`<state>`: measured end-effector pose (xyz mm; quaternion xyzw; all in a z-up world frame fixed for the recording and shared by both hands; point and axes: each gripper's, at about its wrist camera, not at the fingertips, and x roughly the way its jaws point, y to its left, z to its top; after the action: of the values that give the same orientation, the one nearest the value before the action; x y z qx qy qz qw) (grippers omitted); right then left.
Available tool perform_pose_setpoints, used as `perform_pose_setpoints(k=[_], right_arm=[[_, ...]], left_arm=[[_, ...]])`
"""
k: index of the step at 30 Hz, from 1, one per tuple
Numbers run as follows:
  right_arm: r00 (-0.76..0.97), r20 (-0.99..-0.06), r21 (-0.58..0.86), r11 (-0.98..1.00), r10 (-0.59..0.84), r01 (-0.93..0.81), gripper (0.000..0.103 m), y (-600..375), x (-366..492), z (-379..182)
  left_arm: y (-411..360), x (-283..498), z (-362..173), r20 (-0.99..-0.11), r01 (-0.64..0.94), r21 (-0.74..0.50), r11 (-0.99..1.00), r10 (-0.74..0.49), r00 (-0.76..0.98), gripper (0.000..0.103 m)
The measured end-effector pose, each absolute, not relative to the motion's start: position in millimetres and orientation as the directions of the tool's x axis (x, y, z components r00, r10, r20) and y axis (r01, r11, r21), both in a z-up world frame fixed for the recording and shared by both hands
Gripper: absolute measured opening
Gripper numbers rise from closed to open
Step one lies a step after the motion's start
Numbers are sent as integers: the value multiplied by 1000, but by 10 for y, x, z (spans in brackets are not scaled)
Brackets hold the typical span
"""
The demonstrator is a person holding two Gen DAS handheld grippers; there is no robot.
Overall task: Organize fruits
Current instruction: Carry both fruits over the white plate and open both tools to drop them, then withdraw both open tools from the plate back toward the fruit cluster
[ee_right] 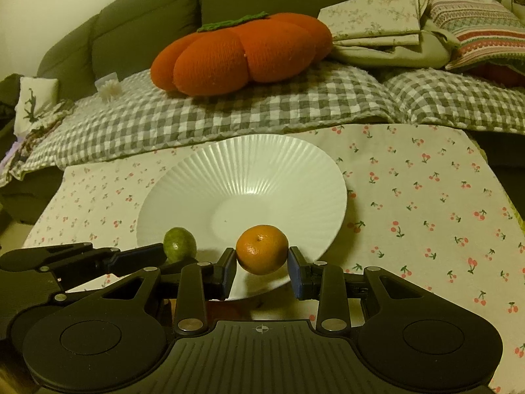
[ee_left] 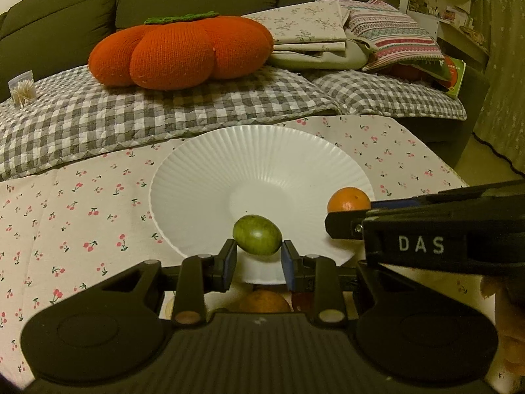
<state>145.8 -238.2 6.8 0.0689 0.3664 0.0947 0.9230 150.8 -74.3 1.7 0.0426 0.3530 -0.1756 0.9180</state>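
Side by side over a white ribbed plate [ee_left: 210, 177], two hand-held grippers each carry one fruit, apparently so both can be set down together. At the left gripper [ee_left: 259, 257], the jaws are nearly closed, and its blue pads pinch a small green fruit [ee_left: 257, 234] at its two ends, above the plate's near rim. At the right gripper [ee_right: 262, 262], the jaws are drawn in just as close around an orange mandarin [ee_right: 262, 249], also above the near rim; both fruits look clear of the plate, which is otherwise bare. The plate sits on a cherry-print cloth [ee_right: 426, 203] covering a low table in front of a sofa, where a knitted pumpkin cushion [ee_left: 180, 52] lies on a checked blanket [ee_left: 98, 118]. Under the left gripper's body, more fruit shows in part: something orange [ee_left: 264, 300] and a darker reddish piece beside it, but what holds them is hidden. A person's hand at the far right edge of the left view is blurred and cut off.
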Motion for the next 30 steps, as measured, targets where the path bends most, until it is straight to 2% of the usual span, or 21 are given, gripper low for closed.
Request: perform_pose_setpoints(k=[8, 19, 23, 26, 30], right_arm=[[718, -659, 213, 971, 223, -106, 35, -2418, 1459, 73], [742, -630, 220, 969, 229, -112, 42, -2450, 1351, 205], [755, -615, 216, 970, 226, -114, 53, -2475, 1278, 261], [760, -610, 206, 971, 224, -120, 55, -2480, 1221, 287], [765, -606, 193, 974, 216, -123, 63, -2480, 1135, 301]], left_arm=[[-701, 1471, 49, -660, 355, -66, 933, -308, 686, 28], [-585, 1325, 163, -646, 360, -70, 930, -318, 694, 43], [-510, 1266, 199, -643, 359, -80, 930, -323, 694, 51], [-466, 1207, 221, -643, 364, -70, 929, -321, 696, 55], [-391, 1125, 236, -646, 363, -64, 930, -316, 695, 62]])
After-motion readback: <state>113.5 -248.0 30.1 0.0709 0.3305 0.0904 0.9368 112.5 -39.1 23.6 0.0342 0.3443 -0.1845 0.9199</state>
